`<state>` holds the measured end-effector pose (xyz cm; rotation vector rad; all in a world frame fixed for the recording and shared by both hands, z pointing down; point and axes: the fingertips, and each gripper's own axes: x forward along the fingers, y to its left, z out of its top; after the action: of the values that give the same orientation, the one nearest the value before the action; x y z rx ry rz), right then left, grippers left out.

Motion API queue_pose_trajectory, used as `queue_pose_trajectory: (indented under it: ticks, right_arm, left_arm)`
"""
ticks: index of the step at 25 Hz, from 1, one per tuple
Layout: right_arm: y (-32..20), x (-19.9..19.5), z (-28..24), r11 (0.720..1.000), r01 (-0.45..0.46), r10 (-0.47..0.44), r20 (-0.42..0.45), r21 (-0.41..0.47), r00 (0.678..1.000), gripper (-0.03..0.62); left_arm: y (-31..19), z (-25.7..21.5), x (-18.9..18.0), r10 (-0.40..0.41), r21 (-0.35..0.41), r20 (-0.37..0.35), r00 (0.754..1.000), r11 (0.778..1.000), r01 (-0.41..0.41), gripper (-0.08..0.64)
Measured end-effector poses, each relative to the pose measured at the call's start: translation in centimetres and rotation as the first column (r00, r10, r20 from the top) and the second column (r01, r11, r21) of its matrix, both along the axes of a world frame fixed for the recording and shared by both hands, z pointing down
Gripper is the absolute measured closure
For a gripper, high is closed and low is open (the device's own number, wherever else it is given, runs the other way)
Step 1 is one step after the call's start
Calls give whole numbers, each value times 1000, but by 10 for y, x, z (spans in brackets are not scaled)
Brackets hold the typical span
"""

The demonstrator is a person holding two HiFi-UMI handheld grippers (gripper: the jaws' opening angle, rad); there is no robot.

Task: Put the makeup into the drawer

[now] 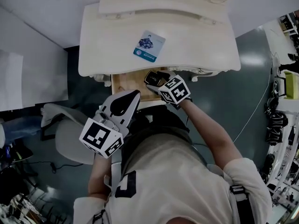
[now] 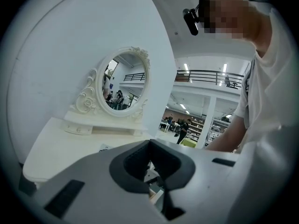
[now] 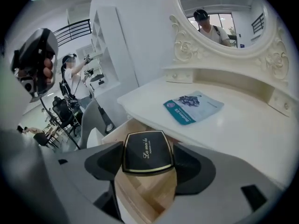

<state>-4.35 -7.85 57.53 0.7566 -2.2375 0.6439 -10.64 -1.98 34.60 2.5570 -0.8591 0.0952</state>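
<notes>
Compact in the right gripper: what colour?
Compact: black, gold edge and lettering; clearest in right gripper view.

I see a black compact [image 3: 147,151] with a gold rim, a pale wood-grain drawer [image 3: 140,196], a cream-white counter [image 1: 201,41] and a blue-and-white sachet [image 1: 149,45].

Black compact [image 3: 147,151]: smooth satin lid, thin gilt rim. Under the dressing table [image 3: 243,129], drawer [image 3: 140,190] in bare pale wood, matt, grain showing. Up on that table, smooth white paint, soft sheen, plus a glossy printed sachet [image 3: 193,106].
</notes>
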Motion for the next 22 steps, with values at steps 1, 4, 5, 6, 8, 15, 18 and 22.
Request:
queue_pose_trajectory:
  ticks: [1, 4, 5, 6, 8, 15, 18, 22]
  right_arm:
    - [-2, -1, 8, 1000, -7, 7, -5, -9, 1000, 255]
    - [-9, 0, 33, 999, -34, 33, -36, -31, 999, 255]
    - [-12, 1, 42, 998, -43, 41, -45, -41, 998, 255]
    - [-14, 1, 50, 997, -49, 47, -50, -52, 998, 255]
    - [-17, 0, 63, 996, -55, 51, -56, -73, 997, 255]
    - [-28, -12, 97, 990, -64, 52, -99, -125, 994, 255]
    - [-33, -15, 111, 986, -73, 54, -130, -151, 990, 255]
    - [-35, -17, 127, 983, -81, 52, -173, -166, 984, 255]
  left_arm:
    - [-1, 3, 1, -1, -8, 1, 1000, 1000, 1, 503]
    - [-4, 10, 5, -7, -35, 10, 1000, 999, 7, 503]
    - [-5, 12, 6, -8, -44, 16, 1000, 999, 9, 503]
    - [-6, 14, 7, -10, -53, 21, 1000, 999, 11, 503]
    - [-10, 18, 9, -16, -68, 27, 1000, 998, 18, 503]
    - [-22, 33, 10, -49, -114, 48, 998, 992, 54, 503]
    - [-26, 38, 9, -62, -129, 53, 997, 989, 69, 503]
    - [-26, 46, 4, -75, -153, 63, 995, 985, 84, 503]
